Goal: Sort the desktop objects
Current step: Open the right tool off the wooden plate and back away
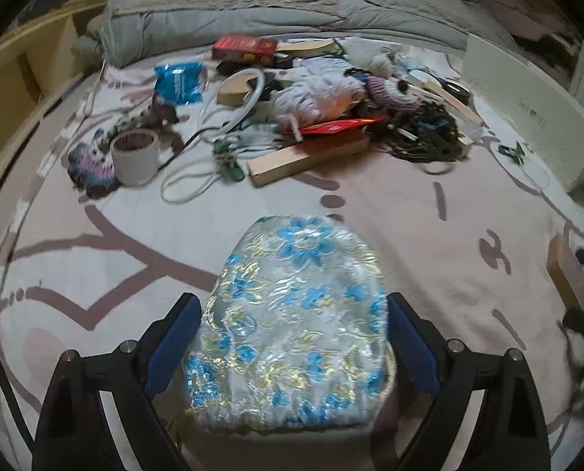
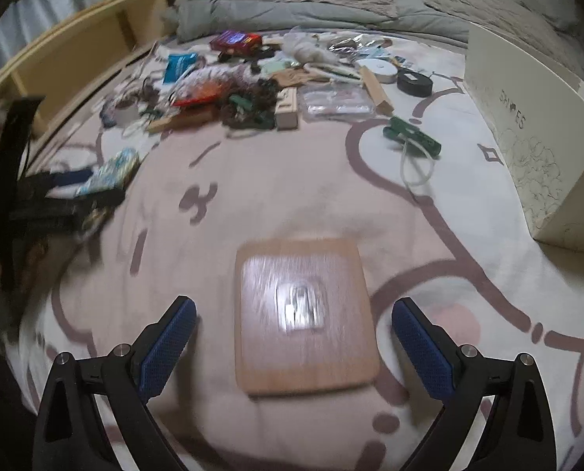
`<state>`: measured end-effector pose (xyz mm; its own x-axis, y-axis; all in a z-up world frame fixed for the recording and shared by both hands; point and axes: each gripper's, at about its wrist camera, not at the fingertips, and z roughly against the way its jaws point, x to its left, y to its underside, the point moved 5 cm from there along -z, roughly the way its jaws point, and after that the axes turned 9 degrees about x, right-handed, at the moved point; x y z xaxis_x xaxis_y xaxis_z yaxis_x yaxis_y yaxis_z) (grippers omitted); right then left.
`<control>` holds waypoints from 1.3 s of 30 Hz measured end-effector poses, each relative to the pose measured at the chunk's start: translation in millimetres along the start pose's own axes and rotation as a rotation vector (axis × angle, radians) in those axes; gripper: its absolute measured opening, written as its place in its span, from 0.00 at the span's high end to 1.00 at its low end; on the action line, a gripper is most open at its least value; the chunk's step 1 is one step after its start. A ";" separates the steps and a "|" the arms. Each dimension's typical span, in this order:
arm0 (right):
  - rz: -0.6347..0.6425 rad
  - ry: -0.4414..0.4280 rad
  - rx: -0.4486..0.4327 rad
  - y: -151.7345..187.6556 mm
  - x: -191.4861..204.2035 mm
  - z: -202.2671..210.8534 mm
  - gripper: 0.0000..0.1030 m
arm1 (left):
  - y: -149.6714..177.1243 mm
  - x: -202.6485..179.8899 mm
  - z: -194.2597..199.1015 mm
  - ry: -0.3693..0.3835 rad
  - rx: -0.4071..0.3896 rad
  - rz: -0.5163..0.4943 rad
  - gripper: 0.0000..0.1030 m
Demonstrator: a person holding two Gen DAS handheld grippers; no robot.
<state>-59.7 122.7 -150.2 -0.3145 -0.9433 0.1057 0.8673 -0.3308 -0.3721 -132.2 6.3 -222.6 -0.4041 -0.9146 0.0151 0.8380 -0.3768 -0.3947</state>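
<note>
A white fabric pouch with blue and gold flowers [image 1: 295, 306] lies between the wide-apart blue pads of my left gripper [image 1: 292, 333]; the pads stand at its sides, and I cannot tell if they touch it. A flat brown wooden card with a shiny plastic hook [image 2: 303, 314] lies on the pink patterned bedspread [image 2: 252, 204] between the open fingers of my right gripper [image 2: 293, 337], clear of both pads. The left gripper and pouch [image 2: 111, 170] show blurred at the left of the right wrist view.
A pile of mixed objects lies farther back: a red box [image 1: 244, 48], a blue packet [image 1: 178, 82], a tape roll [image 1: 134, 155], a wooden block [image 1: 307, 159], cords and yarn. A white shoe box [image 2: 535, 137] stands at the right. A green clip with a white cord [image 2: 411, 137] lies near it.
</note>
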 end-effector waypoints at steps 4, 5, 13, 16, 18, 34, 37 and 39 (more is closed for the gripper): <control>0.049 0.067 0.014 10.4 -2.9 1.4 0.02 | 1.5 10.7 -0.5 0.036 -0.005 0.055 0.08; 0.048 0.073 0.018 12.3 -6.1 2.6 0.02 | 2.0 11.4 -0.4 0.040 -0.007 0.062 0.08; 0.064 0.149 0.049 17.2 -34.9 12.1 0.02 | 6.7 7.6 -2.6 0.010 -0.011 0.060 0.04; 0.035 0.180 0.059 19.2 -51.9 13.6 0.02 | 7.1 6.7 -4.4 -0.005 -0.011 0.051 0.03; -0.001 0.190 0.068 20.6 -63.9 12.8 0.02 | 7.8 5.9 -4.5 -0.001 -0.013 0.056 0.03; -0.082 0.163 0.036 15.5 -97.8 23.9 0.02 | 6.0 9.3 -6.9 0.010 0.004 0.066 0.00; -0.070 0.115 0.033 13.7 -81.8 23.1 0.02 | 6.0 8.5 -7.8 0.002 -0.001 0.064 0.00; -0.073 0.091 0.027 10.3 -74.7 20.1 0.02 | 6.4 8.7 -7.4 0.001 -0.007 0.067 0.00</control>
<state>-19.5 189.2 -143.4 -0.4101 -0.9108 0.0475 0.8504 -0.4007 -0.3409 -133.0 -2.9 -231.9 -0.3470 -0.9378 -0.0125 0.8607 -0.3132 -0.4013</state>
